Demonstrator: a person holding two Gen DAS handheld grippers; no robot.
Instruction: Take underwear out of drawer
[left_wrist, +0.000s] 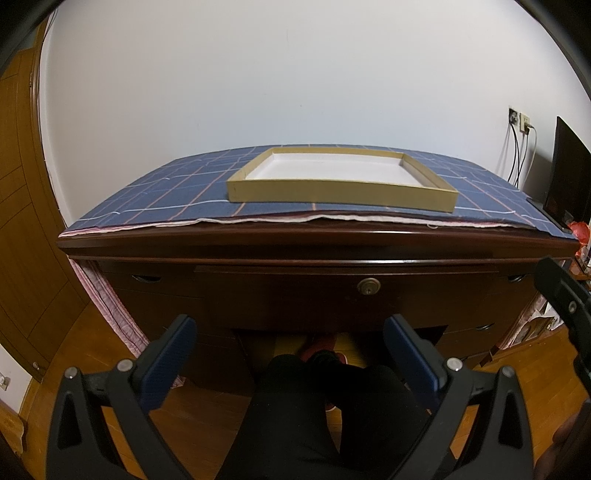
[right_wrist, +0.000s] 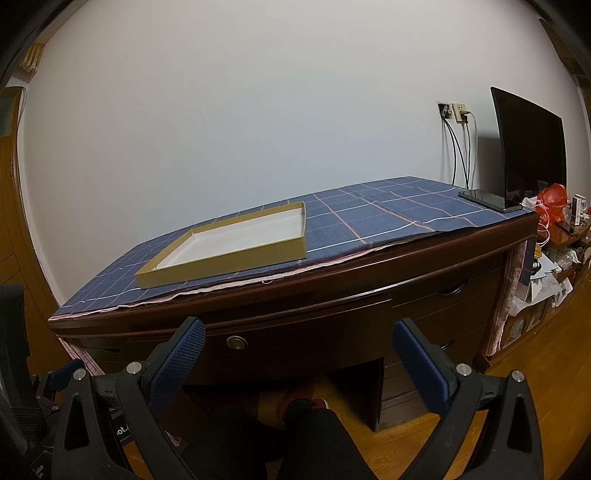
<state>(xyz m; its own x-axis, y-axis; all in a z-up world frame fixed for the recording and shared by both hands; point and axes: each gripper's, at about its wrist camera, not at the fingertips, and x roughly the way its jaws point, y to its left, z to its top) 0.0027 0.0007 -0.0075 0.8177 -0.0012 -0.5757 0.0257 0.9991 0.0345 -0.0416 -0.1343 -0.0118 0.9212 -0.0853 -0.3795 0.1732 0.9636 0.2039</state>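
Desk drawer (left_wrist: 295, 291) sits shut ahead of both spread grippers.

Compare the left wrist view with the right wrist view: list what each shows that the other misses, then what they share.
Only the left wrist view shows the wooden door at far left and the right gripper's black body at its right edge.

Only the right wrist view shows the phone lying flat on the cloth and the full dark monitor.

Both show the shallow cardboard tray on the blue plaid cloth, the closed center drawer's lock, and open jaws on each gripper.
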